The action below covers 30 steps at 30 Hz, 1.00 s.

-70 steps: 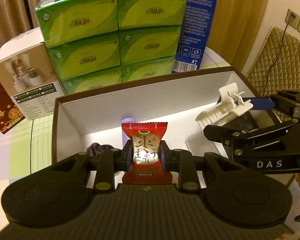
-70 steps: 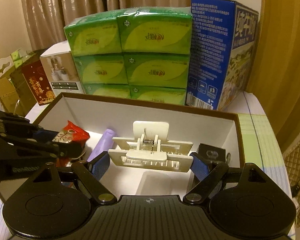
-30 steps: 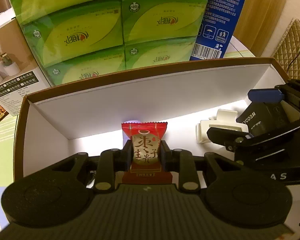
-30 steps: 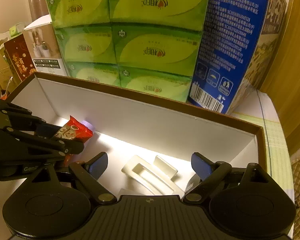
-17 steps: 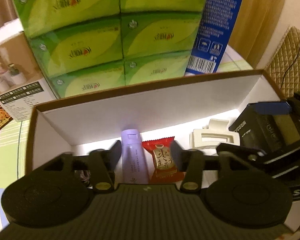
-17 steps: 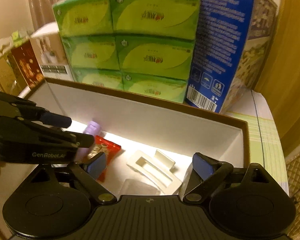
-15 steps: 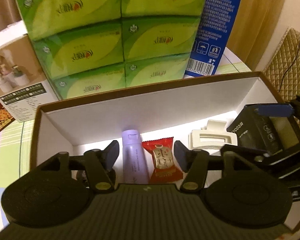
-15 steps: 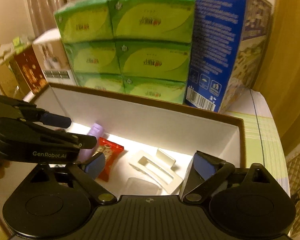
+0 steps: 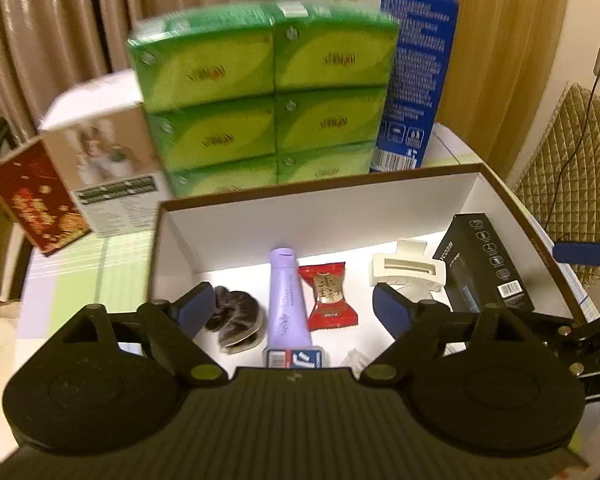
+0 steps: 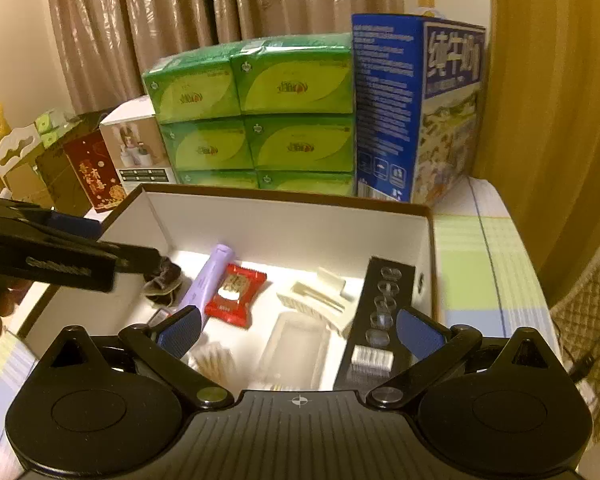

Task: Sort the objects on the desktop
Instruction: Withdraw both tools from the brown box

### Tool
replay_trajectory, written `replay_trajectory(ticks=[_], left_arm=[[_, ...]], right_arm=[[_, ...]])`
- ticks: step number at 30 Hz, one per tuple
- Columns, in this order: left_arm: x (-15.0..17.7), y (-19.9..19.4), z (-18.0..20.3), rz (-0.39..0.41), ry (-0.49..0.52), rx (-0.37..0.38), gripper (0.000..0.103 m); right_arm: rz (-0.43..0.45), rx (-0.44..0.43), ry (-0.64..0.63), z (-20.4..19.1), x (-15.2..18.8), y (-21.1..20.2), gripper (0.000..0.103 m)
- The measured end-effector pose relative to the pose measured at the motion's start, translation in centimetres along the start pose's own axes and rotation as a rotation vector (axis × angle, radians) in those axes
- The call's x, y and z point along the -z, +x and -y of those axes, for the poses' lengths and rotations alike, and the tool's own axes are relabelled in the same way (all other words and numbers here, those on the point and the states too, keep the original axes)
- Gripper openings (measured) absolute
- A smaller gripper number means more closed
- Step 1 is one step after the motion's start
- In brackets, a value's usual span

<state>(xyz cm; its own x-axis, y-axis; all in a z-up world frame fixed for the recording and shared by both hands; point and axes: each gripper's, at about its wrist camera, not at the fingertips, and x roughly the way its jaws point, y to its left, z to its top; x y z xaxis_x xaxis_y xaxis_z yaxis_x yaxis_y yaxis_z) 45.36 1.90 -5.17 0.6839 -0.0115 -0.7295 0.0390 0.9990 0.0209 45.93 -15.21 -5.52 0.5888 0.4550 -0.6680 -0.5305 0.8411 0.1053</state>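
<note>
Two grippers above the box (image 9: 320, 196) | left gripper (image 9: 294, 306) jaws wide, empty | right gripper (image 10: 298, 326) jaws wide (empty too) | red candy packet (image 9: 329, 297) lies inside, between purple tube (image 9: 287, 304) and white hair claw (image 9: 407, 273)

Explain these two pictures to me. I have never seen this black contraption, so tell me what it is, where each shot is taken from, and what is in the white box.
No robot here: a person holds one hand-held gripper in each hand, and a camera on each looks forward along its blue-tipped jaws. One picture comes from the left gripper, the other from the right gripper. Both have their jaws spread wide and hold nothing.

Below them sits an open white box. Inside lie a dark hair tie, a purple tube, a red candy packet, a white hair clip, a black carton and a clear plastic tray. Green tissue packs and a blue carton stand behind the box.
</note>
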Motion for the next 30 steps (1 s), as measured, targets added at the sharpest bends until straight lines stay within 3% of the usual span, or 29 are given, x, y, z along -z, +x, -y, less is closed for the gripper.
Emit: replay_trajectory(ticks=[21,30], left_arm=[[6.2,-15.1,3.1,0.113,-0.078,-0.087,0.092],[10.2,-20.4,4.9,0.119,-0.093,-0.125,0.092]], right_arm=[[0.094,-0.013,0.063,-2.6,4.4,-12.9,0.101],[0.105,-0.039,0.066,-3.8,7.4,-17.7,0.101]])
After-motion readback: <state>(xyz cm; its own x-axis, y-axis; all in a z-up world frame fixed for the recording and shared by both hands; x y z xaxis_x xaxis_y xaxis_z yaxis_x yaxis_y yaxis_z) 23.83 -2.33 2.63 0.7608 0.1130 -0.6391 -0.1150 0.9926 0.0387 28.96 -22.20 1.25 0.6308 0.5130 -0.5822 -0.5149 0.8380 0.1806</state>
